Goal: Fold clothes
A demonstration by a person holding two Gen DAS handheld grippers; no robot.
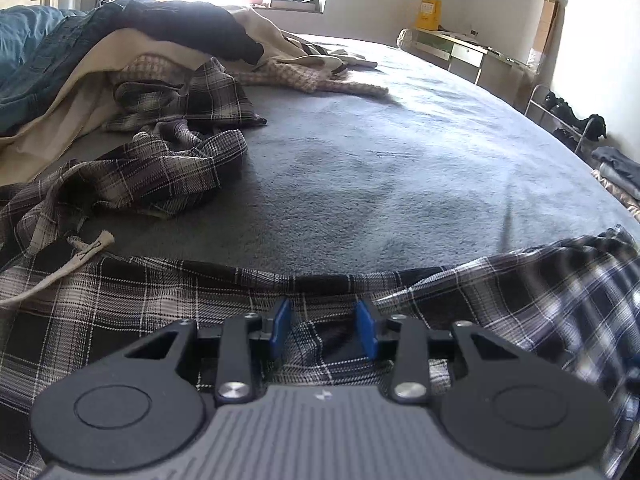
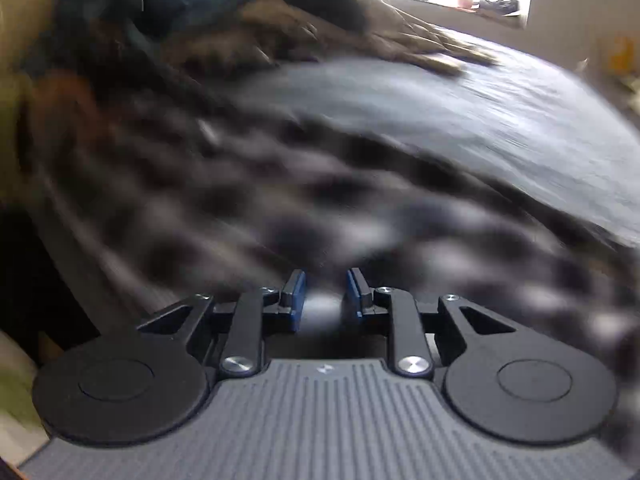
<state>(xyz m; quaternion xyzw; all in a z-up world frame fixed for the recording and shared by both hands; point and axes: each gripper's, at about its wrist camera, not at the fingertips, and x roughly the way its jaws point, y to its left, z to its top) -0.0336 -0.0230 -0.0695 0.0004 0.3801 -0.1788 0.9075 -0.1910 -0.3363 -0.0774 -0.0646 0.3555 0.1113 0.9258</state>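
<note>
A black-and-white plaid garment [image 1: 140, 312] lies stretched along the near edge of the grey bed cover [image 1: 360, 160]. A pale drawstring [image 1: 80, 252] trails over it at the left. My left gripper [image 1: 323, 312] is shut on a bunched fold of this plaid cloth, which fills the gap between the blue pads [image 1: 280, 328]. The right wrist view is heavily blurred. There the plaid garment [image 2: 280, 200] spreads ahead, and my right gripper [image 2: 325, 280] holds a pale lump of cloth between its pads [image 2: 296, 292].
A heap of other clothes [image 1: 120, 40] covers the far left of the bed, with more crumpled plaid fabric [image 1: 160, 168] in front of it. Beyond the bed's right edge are a desk [image 1: 460, 48], a yellow box [image 1: 428, 12], a shoe rack [image 1: 568, 116] and stacked clothes [image 1: 616, 168].
</note>
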